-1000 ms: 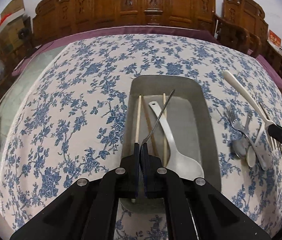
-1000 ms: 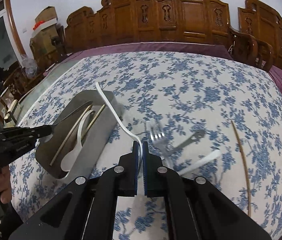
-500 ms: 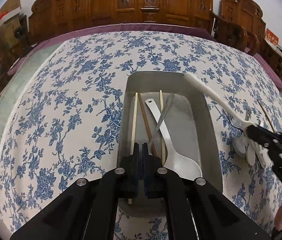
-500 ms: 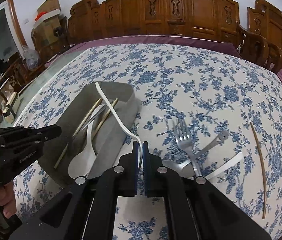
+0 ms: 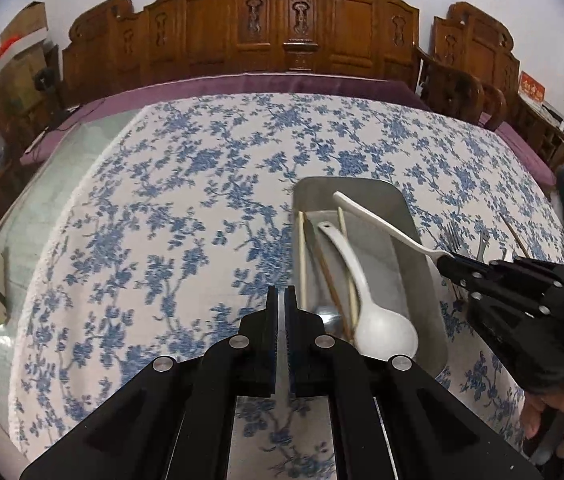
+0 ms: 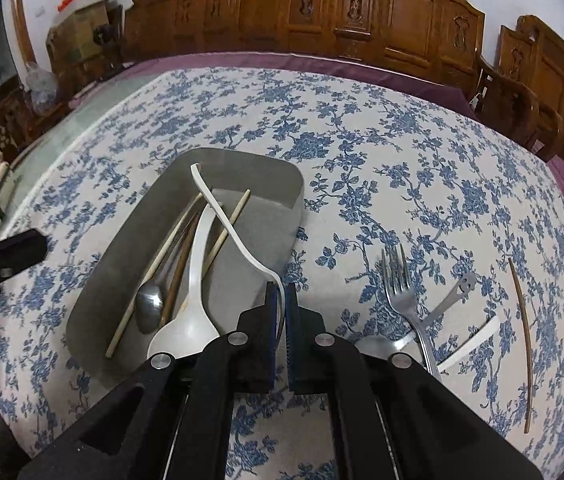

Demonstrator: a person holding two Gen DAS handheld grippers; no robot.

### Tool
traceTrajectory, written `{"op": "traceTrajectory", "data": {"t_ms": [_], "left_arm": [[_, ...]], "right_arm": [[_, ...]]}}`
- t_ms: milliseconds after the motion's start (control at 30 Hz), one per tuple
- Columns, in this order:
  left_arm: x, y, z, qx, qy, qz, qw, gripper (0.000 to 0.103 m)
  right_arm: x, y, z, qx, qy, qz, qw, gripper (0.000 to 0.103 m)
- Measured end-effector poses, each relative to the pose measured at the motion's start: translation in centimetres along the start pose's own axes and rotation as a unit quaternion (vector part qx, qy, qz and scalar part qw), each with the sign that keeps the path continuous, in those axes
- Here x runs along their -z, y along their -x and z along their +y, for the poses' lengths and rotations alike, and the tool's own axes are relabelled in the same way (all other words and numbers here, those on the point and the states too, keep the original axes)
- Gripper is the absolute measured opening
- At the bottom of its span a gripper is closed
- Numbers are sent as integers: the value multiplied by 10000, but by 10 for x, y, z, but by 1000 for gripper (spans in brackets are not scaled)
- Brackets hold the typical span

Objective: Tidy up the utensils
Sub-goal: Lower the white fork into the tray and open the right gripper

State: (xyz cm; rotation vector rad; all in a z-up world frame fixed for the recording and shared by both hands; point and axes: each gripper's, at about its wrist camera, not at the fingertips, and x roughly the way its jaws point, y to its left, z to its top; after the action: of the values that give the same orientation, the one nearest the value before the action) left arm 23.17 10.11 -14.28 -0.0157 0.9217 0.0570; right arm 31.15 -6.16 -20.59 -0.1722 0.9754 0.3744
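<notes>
A grey metal tray (image 5: 421, 232) (image 6: 242, 168) on the flowered cloth holds chopsticks (image 6: 226, 228), a white spoon (image 5: 381, 332) (image 6: 198, 264) and a small metal spoon (image 6: 150, 304). My right gripper (image 6: 280, 292) (image 5: 447, 262) is shut on a white plastic utensil (image 6: 238, 236) (image 5: 381, 224), whose handle hangs over the tray. My left gripper (image 5: 280, 300) is shut and empty, just left of the tray. A metal fork (image 6: 401, 292), a smiley-handled utensil (image 6: 453, 296), a white handle (image 6: 469, 344) and a brown chopstick (image 6: 521, 320) lie right of the tray.
Carved wooden chairs (image 5: 282, 24) (image 6: 321, 4) line the far side of the table. The cloth's left edge gives way to bare glass tabletop (image 5: 26, 220). Cardboard boxes (image 6: 82, 4) stand at the back left.
My left gripper let the small metal spoon go into the tray and drew back left. My right gripper carried the white utensil left, over the tray.
</notes>
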Motion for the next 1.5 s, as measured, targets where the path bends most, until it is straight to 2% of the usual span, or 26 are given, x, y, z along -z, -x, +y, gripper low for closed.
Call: {"op": "traceTrajectory", "data": {"t_ms": [267, 367, 567, 867, 900, 1000, 1200, 1333, 1500], "left_arm": [[-3, 14, 28, 28, 24, -87, 10000, 3], [-2, 18, 36, 23, 47, -126, 9999, 3], [1, 20, 47, 47, 94, -125, 9999, 4], [3, 25, 52, 80, 122, -165, 9998, 4], [3, 26, 52, 80, 126, -170, 9997, 4], [3, 26, 51, 77, 126, -165, 9998, 4], [4, 26, 44, 98, 95, -151, 9998, 4], [4, 28, 34, 152, 31, -199, 9997, 19], [2, 30, 16, 245, -89, -215, 9994, 20]], "right_arm": [[-16, -7, 19, 479, 351, 7, 9982, 4], [-20, -5, 24, 485, 395, -30, 9980, 4], [-22, -4, 32, 34, -19, 161, 9999, 4], [-4, -17, 23, -296, -946, 414, 9942, 7], [-3, -17, 25, -292, -951, 411, 9942, 7], [-3, -11, 29, -504, -885, 318, 9943, 21], [-1, 4, 28, -927, -652, 103, 9935, 21], [4, 22, 19, -1020, -420, -160, 9938, 21], [11, 41, -6, -1012, -275, -393, 9937, 21]]}}
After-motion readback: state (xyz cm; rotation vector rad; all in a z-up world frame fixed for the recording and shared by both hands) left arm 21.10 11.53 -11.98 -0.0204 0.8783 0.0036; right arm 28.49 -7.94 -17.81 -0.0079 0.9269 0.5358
